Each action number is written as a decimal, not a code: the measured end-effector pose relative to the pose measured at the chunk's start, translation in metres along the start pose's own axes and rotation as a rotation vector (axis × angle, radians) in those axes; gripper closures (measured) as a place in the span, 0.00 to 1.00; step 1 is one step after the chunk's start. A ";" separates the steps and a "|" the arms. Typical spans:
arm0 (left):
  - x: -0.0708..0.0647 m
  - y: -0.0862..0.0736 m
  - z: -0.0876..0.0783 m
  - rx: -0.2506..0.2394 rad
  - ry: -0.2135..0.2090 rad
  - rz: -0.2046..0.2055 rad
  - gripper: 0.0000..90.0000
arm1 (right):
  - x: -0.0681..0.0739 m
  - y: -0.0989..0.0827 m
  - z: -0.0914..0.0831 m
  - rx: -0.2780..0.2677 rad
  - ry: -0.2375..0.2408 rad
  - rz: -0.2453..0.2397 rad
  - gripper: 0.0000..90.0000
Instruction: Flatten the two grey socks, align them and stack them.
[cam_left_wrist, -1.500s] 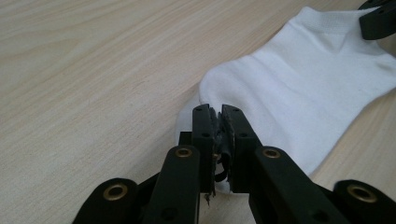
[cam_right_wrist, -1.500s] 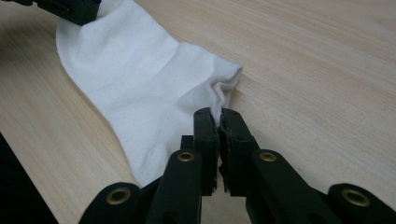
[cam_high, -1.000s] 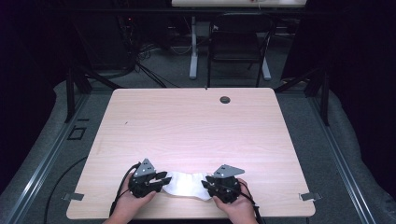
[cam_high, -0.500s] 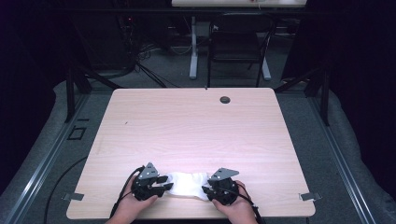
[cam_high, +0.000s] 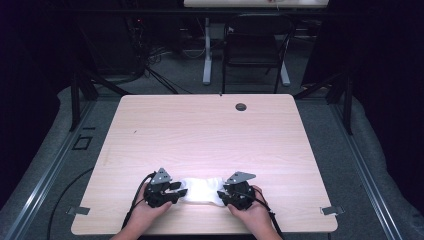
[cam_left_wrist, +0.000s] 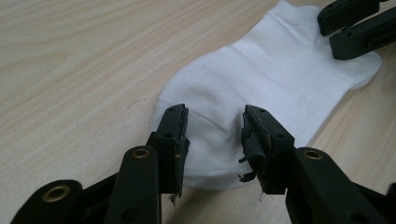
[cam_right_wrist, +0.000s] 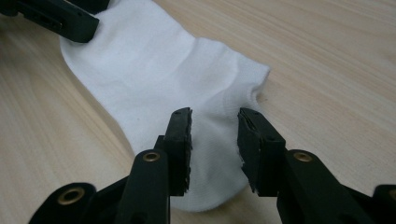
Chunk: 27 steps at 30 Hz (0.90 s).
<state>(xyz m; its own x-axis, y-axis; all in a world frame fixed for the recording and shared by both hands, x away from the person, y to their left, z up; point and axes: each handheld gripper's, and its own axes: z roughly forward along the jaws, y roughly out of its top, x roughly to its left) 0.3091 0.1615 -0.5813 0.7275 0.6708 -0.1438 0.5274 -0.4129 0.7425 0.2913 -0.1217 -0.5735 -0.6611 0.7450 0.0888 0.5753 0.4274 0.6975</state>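
A white ankle sock (cam_high: 200, 190) lies flat on the wooden table (cam_high: 210, 135) near its front edge. My left gripper (cam_high: 181, 191) is at the sock's left end and my right gripper (cam_high: 221, 194) at its right end. In the left gripper view the left gripper (cam_left_wrist: 214, 112) is open over the sock (cam_left_wrist: 280, 70); its jaws have just been opening, with cloth under the gap and the pads not pressing. In the right gripper view the right gripper (cam_right_wrist: 215, 114) straddles the sock (cam_right_wrist: 154, 60) the same way, open, its jaws also just opened.
A dark round grommet (cam_high: 241, 106) sits near the table's far edge. Behind the table stand a black chair (cam_high: 255, 45) and a white desk leg (cam_high: 207, 50). Metal brackets (cam_high: 331, 210) stick out at the front corners. Cables trail off the near edge.
The right gripper has shifted slightly and sunk a little toward the table. The sock stays stretched between the two grippers. The left hand has hardly moved.
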 end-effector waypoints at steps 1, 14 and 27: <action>0.001 0.001 0.001 0.000 0.002 -0.002 0.66 | -0.002 0.001 0.001 -0.002 0.003 0.007 0.73; 0.012 0.010 0.011 -0.023 0.015 -0.034 0.66 | -0.019 0.013 0.010 0.000 -0.013 0.058 0.73; 0.017 0.015 0.016 -0.023 0.032 -0.036 0.66 | -0.029 0.018 0.017 -0.016 -0.011 0.085 0.74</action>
<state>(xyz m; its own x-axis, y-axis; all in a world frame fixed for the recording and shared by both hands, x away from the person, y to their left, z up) 0.3365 0.1561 -0.5829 0.6937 0.7044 -0.1502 0.5425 -0.3738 0.7523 0.3290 -0.1273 -0.5754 -0.6051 0.7838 0.1400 0.6209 0.3545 0.6991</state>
